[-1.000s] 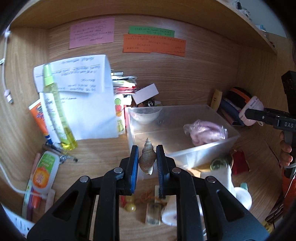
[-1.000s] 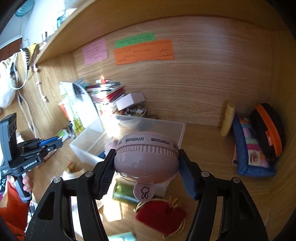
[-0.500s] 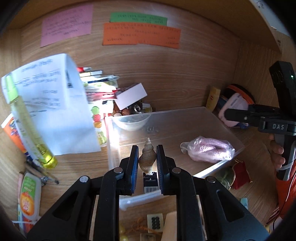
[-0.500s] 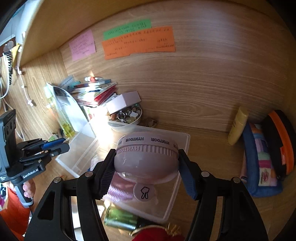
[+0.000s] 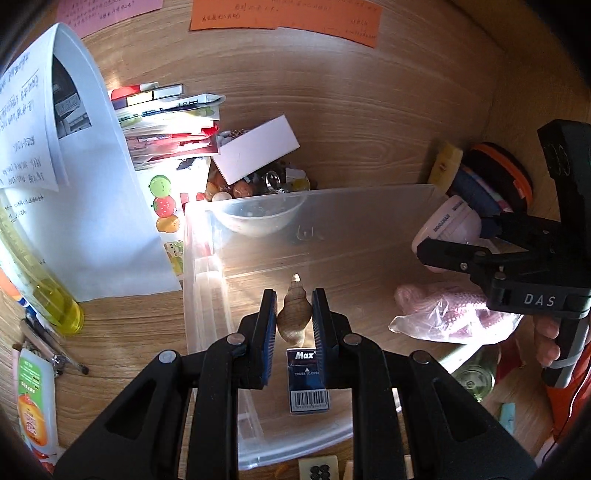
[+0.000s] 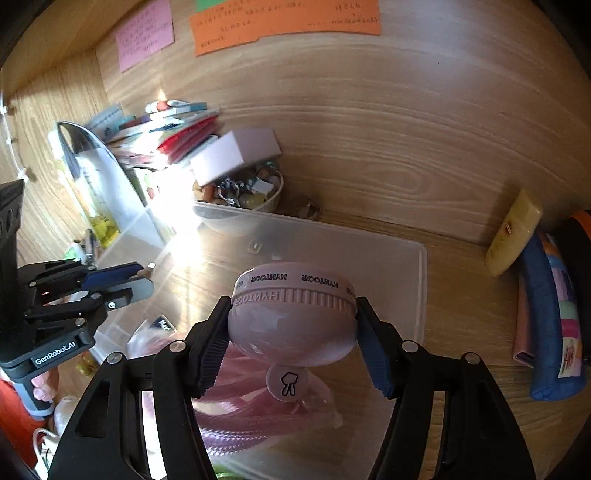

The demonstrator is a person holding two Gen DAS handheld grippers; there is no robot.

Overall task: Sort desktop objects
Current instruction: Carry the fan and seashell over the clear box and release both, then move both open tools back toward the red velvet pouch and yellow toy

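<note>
Left gripper (image 5: 294, 314) clenched on seashell (image 5: 294, 312) | right gripper (image 6: 291, 332) clamping pink case (image 6: 293, 314) | both have moved from short of the bin (image 5: 207, 258) to over it (pink bag, Max box inside) | we judge drop-off next.

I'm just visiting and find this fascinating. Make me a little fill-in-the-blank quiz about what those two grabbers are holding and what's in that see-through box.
1. The left gripper is shut on a brown spiral ____.
2. The right gripper clamps a round device coloured ____.
3. The bagged pink item lies inside the clear plastic ____.
4. The sticky note highest on the wall in the left wrist view is coloured ____.

Missing words: seashell; pink; bin; orange
</note>
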